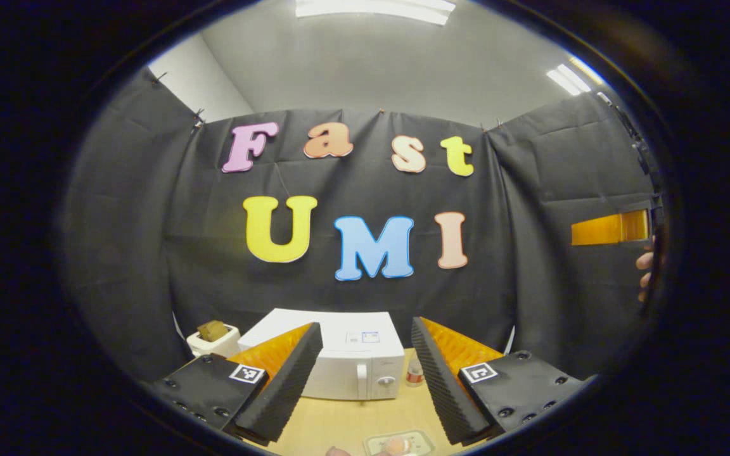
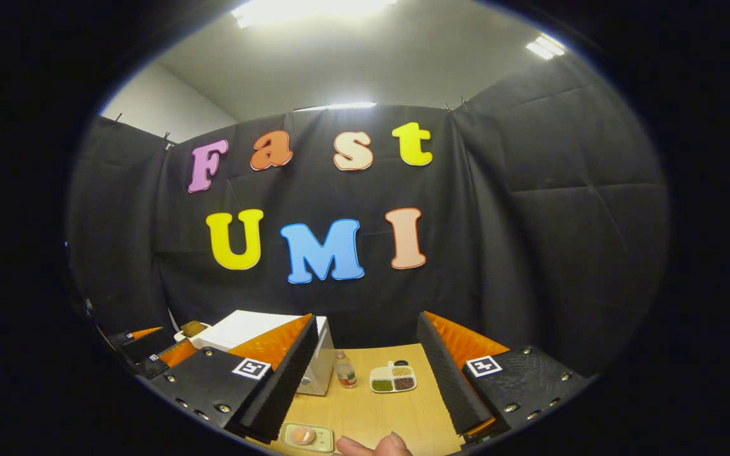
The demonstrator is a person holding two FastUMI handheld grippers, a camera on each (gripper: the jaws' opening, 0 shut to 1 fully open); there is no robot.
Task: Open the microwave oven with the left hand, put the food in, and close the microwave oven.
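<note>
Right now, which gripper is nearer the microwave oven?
Left. The left gripper faces the microwave oven head-on, its closed door framed between open fingers. The right gripper sits off to the oven's right, aimed past it at the table.

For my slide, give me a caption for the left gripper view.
Open left gripper faces the closed white microwave on the wooden table.

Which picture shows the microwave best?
The left gripper view: the microwave faces the camera between the fingers, door shut, with its handle and knob showing. In the right gripper view, the microwave sits off to the side, mostly hidden behind a gripper finger.
</note>
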